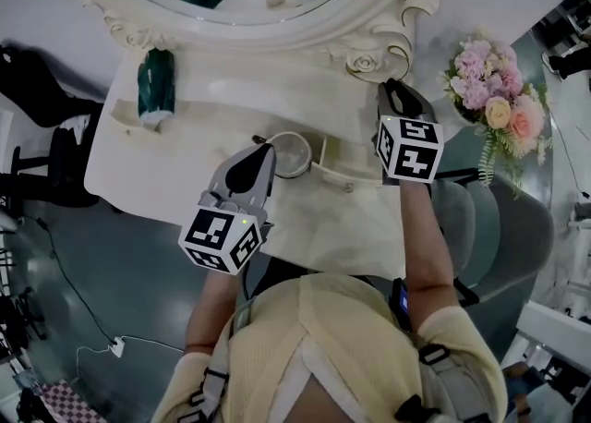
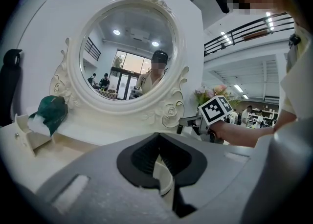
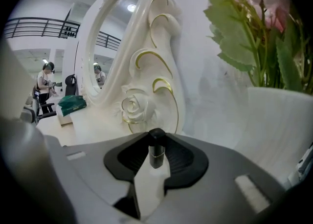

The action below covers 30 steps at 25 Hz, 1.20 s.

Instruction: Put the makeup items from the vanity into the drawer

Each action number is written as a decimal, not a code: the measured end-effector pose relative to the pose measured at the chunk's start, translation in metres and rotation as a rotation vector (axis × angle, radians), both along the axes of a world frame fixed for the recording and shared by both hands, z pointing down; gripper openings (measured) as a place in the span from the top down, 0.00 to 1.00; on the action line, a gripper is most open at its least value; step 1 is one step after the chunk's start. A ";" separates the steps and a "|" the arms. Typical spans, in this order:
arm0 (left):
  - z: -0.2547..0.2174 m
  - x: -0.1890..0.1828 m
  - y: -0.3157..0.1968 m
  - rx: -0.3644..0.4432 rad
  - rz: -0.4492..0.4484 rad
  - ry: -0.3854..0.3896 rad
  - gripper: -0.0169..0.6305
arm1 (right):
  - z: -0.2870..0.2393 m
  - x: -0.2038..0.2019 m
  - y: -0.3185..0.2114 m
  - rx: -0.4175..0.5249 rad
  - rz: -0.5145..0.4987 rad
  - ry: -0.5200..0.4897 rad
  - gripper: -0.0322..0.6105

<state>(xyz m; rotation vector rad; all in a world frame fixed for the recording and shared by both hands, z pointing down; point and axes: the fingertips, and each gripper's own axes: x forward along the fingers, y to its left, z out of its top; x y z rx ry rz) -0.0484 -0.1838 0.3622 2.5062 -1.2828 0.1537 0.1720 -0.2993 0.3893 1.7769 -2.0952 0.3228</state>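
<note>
Head cam top-down, both others share mirror (image 2: 128,54)

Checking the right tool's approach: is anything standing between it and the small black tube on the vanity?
Nothing visible. The black tube stands upright between the pads of the right tool, which are closed on it; the carved rose sits behind it, beyond the tips.

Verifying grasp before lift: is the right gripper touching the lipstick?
Touching. Right gripper view: lipstick stands upright, both pads of right gripper against its sides.

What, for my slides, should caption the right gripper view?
Lipstick upright between the jaws of the right hand-held gripper, beside the mirror frame.
</note>
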 end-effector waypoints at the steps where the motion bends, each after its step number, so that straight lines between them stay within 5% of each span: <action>1: 0.000 0.000 0.000 0.000 -0.001 0.001 0.97 | -0.001 -0.001 0.001 0.003 -0.007 -0.001 0.78; 15: -0.002 0.011 0.004 0.004 0.023 0.017 0.97 | -0.034 -0.031 0.044 0.034 -0.157 -0.076 0.78; 30: 0.008 0.013 0.005 -0.026 0.023 0.029 0.97 | -0.014 -0.073 0.093 -0.056 -0.322 -0.117 0.78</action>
